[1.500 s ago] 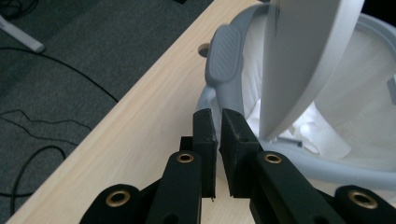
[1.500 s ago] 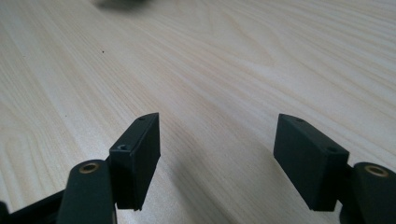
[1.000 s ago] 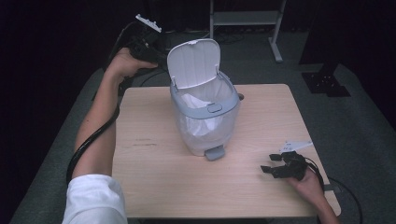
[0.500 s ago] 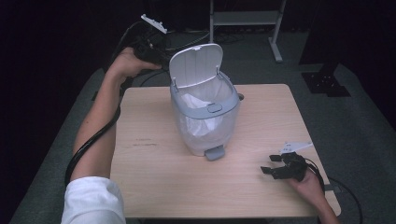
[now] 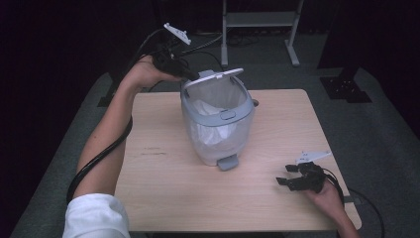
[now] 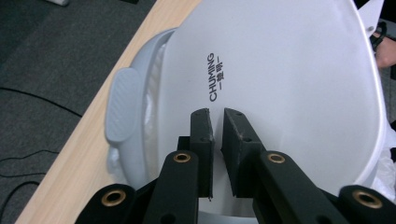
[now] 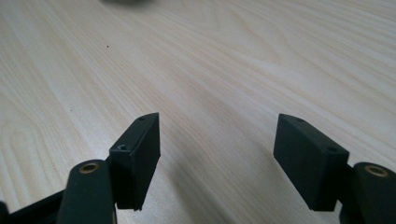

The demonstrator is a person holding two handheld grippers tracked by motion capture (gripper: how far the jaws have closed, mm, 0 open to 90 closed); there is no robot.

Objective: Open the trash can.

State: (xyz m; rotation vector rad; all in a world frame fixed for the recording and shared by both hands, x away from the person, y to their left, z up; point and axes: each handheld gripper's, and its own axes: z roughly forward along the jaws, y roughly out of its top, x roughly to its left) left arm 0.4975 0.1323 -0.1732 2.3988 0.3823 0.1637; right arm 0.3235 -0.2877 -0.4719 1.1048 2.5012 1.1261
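Bin (image 5: 218, 126) stands upright on the wooden table (image 5: 163, 198), which we take as our landmark: the bin sits near the table's far edge, about midway between its left and right sides. Its long axis runs vertically, with the open mouth upward and the grey foot pedal (image 5: 228, 161) facing the person's side of the table. We see a white liner (image 5: 210, 111) inside the pale body. Above the mouth, the lid (image 5: 220, 75) is hinged at the far rim and tilts toward it, partly lowered; in the left gripper view its white face carries a printed brand name.

We find the left gripper (image 5: 190, 75) beyond the table's far edge, its tips against the lid. Its jaws stand nearly together, a narrow slit between the pads with nothing in it, pressed flat on the lid's surface (image 6: 280, 70).

We find the right gripper (image 5: 289, 174) resting near the table's near right corner, well apart from the bin, its jaws spread wide over bare wood.
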